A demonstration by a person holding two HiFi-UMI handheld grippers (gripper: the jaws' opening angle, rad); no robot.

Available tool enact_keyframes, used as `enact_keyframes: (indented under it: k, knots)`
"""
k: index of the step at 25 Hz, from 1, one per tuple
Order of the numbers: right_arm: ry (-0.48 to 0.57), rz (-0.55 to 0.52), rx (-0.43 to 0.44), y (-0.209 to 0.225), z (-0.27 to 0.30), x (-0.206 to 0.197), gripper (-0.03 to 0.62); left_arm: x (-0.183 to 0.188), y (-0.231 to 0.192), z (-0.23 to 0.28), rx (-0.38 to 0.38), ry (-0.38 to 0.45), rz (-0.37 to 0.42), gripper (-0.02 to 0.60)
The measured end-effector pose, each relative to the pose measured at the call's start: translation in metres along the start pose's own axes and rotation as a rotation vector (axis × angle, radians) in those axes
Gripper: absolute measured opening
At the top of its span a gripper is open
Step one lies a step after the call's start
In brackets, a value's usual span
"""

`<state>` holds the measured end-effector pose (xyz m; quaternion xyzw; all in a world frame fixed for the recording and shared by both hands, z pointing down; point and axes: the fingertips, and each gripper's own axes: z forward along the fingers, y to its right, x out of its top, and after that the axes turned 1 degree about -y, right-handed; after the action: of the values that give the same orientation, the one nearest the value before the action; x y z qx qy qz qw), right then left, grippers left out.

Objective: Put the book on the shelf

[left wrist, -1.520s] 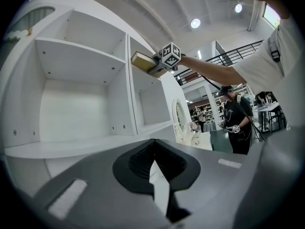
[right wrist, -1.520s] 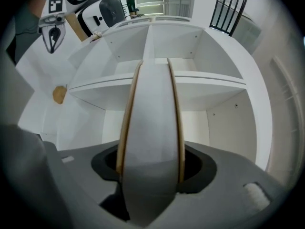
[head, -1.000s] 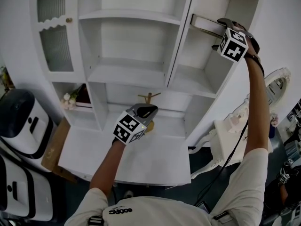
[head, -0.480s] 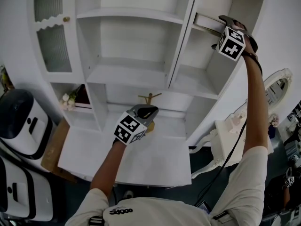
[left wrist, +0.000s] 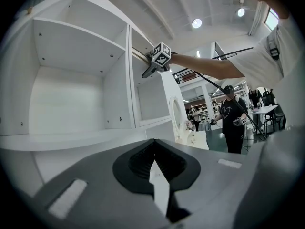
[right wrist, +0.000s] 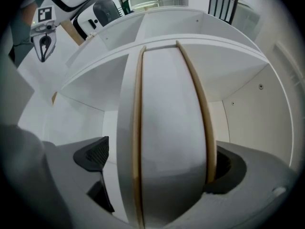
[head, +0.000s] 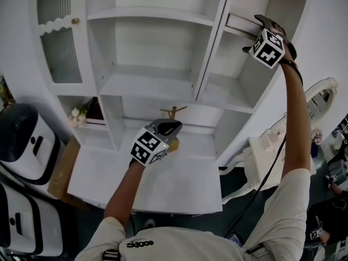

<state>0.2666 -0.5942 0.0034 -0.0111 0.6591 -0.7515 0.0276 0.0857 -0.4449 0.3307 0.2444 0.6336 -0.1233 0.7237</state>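
Book lies high on the shelf unit's right side, between the wide-spread right tongs; left tongs pinched together, empty, lower down.

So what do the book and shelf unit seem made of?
Book: likely a stiff cover, smooth matte white, with tan edge strips that could be board or paper.
Shelf unit: probably painted wood or laminated board, matte white, flat panels with small peg holes.
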Motion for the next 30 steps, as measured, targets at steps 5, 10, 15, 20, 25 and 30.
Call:
enact_keyframes:
  k: [5, 10, 15, 20, 25, 30]
  knots:
    - [0.018, -0.002, -0.052, -0.005, -0.021, -0.008, 0.592, 0.004, 0.008, 0.003, -0.019, 0.000, 0.008, 0.018]
    - [0.001, -0.036, -0.101, -0.013, -0.053, -0.031, 0.591, 0.011, 0.029, 0.015, -0.064, 0.004, 0.021, 0.018]
    - [0.039, 0.004, -0.197, -0.018, -0.089, -0.044, 0.568, 0.025, 0.050, 0.029, -0.082, 0.030, 0.036, 0.018]
    - [0.143, 0.177, -0.310, -0.033, -0.140, -0.042, 0.360, 0.044, 0.060, 0.042, -0.077, 0.078, 0.029, 0.018]
    - [0.305, 0.483, -0.341, -0.080, -0.186, -0.039, 0.186, 0.056, 0.071, 0.050, -0.083, 0.100, 0.046, 0.018]
    - [0.337, 0.696, -0.309, -0.139, -0.201, -0.049, 0.132, 0.060, 0.084, 0.055, -0.093, 0.102, 0.072, 0.018]
